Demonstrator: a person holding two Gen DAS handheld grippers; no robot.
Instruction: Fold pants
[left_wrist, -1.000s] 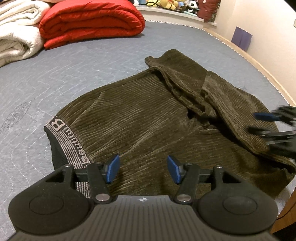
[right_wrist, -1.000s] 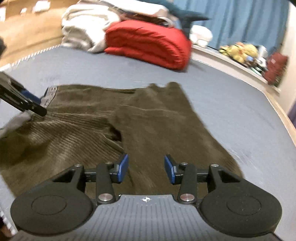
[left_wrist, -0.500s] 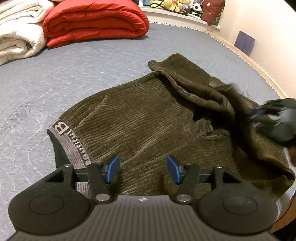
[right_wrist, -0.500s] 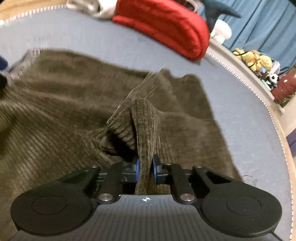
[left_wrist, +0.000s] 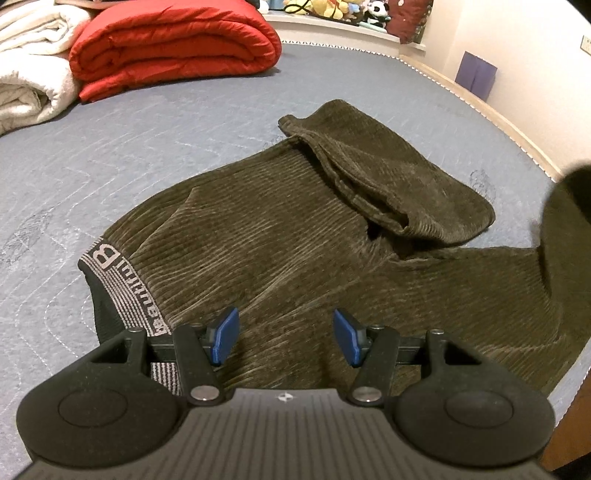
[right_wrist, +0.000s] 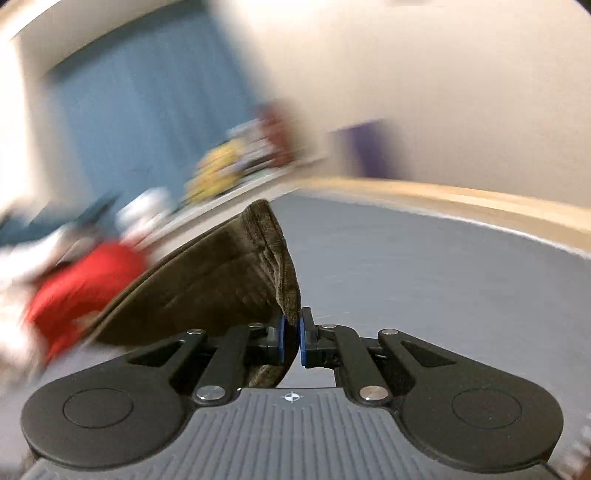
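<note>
Beyond both sets of jaws spreads the grey mattress (left_wrist: 155, 147), bare and roomy past the brown corduroy pants (left_wrist: 280, 236), its stitched border curving far right. Ahead of the left gripper (left_wrist: 284, 338), jaws parted and empty, lies the lettered waistband (left_wrist: 122, 284), leg hems farther on. Between the right gripper (right_wrist: 291, 341) pads, a raised leg edge is pinched tight.

Ribbed corduroy pants (left_wrist: 280, 236), quilted matt mattress (left_wrist: 122, 155), puffy red comforter (left_wrist: 173, 40)
</note>
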